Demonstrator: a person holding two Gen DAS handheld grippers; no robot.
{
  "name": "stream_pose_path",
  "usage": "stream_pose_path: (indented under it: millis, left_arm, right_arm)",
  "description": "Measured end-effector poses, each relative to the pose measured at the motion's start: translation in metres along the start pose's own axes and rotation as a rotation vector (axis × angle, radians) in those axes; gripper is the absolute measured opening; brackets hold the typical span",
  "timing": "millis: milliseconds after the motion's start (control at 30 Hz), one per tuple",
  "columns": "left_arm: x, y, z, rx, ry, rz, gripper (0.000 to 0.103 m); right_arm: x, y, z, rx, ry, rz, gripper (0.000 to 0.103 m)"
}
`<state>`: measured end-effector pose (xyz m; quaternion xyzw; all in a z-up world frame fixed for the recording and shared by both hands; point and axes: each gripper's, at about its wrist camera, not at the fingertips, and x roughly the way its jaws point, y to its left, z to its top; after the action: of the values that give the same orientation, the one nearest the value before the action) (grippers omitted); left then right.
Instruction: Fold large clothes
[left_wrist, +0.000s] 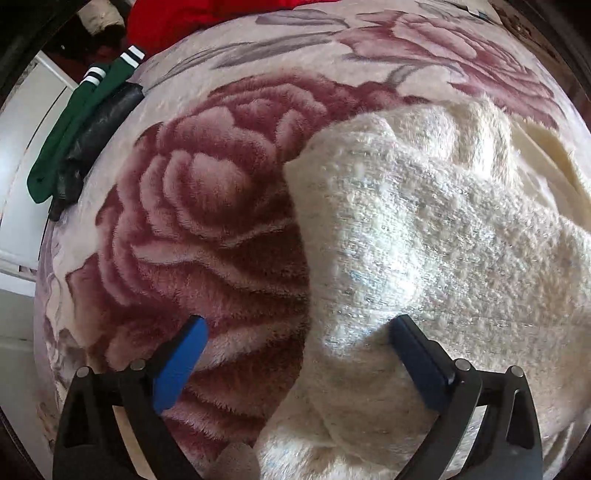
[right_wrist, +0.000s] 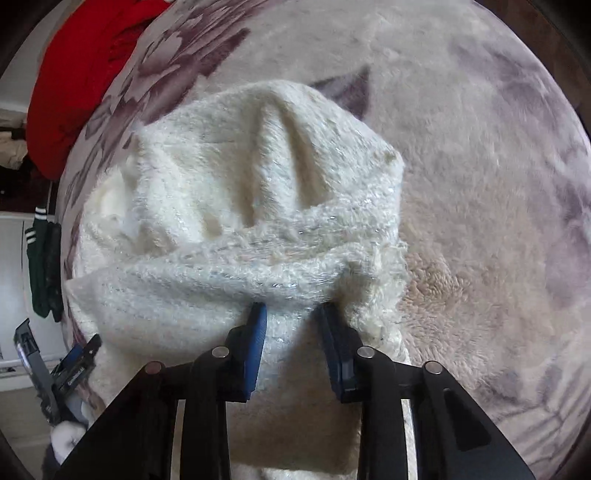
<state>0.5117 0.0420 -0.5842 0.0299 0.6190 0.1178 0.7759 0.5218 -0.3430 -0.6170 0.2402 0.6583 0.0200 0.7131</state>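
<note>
- left tool (left_wrist: 295, 332) jaws spread wide, holding nothing — it hangs over the left edge of the cream fuzzy sweater (left_wrist: 424, 229), one finger over the blanket, the other over the knit.
- right tool (right_wrist: 291, 325) partly open with a ridge of the sweater bunched between its fingers; whether the pads actually pinch it i cannot tell.
- sweater lies rumpled on the floral blanket (left_wrist: 207, 206) covering the bed.
- step, my guess: regrasping the near edge to fold it over — next the left tool needs to close on that edge.
- red cloth (right_wrist: 77, 74) and green striped garment (left_wrist: 74, 122) sit at the bed's far edge, well apart; nothing blocks.
</note>
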Motion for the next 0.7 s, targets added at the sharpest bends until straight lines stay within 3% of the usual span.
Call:
stream_pose_path:
  millis: [133,233,367,467,500,533,633,700]
  left_arm:
    - [-0.037,0.002,-0.008,0.023,-0.051,0.019,0.103]
    - [-0.056,0.002,-0.020,0.013,-0.099,0.049,0.103]
    - [-0.057,-0.003,-0.027,-0.010,-0.141,0.107,0.103]
    - [-0.044,-0.010,-0.030,-0.013,-0.098,0.116,0.103]
    - [-0.045,-0.010,-0.032,-0.019,-0.102,0.120,0.103]
    - [-0.046,-0.011,-0.032,-0.026,-0.103,0.120,0.103]
    - [-0.050,-0.012,-0.036,-0.035,-0.107,0.101,0.103]
    - [-0.052,-0.014,-0.038,-0.023,-0.100,0.097,0.103]
  right_arm:
    - [-0.052,-0.003,-0.001,0.061,-0.061,0.112,0.055]
    - [-0.078,-0.024,0.008,0.126,-0.100,0.125,0.060]
    - [-0.050,-0.052,0.058,0.169,-0.073,0.031,0.060]
    - [-0.003,-0.070,0.087,0.222,0.072,0.096,0.060]
    - [0.015,-0.069,0.093,0.231,0.135,0.135,0.049]
    - [0.025,-0.066,0.094,0.226,0.160,0.143,0.016]
    - [0.018,-0.047,0.097,0.119,0.065,0.003,0.009]
    - [0.018,-0.057,0.108,0.142,0.016,-0.053,0.009]
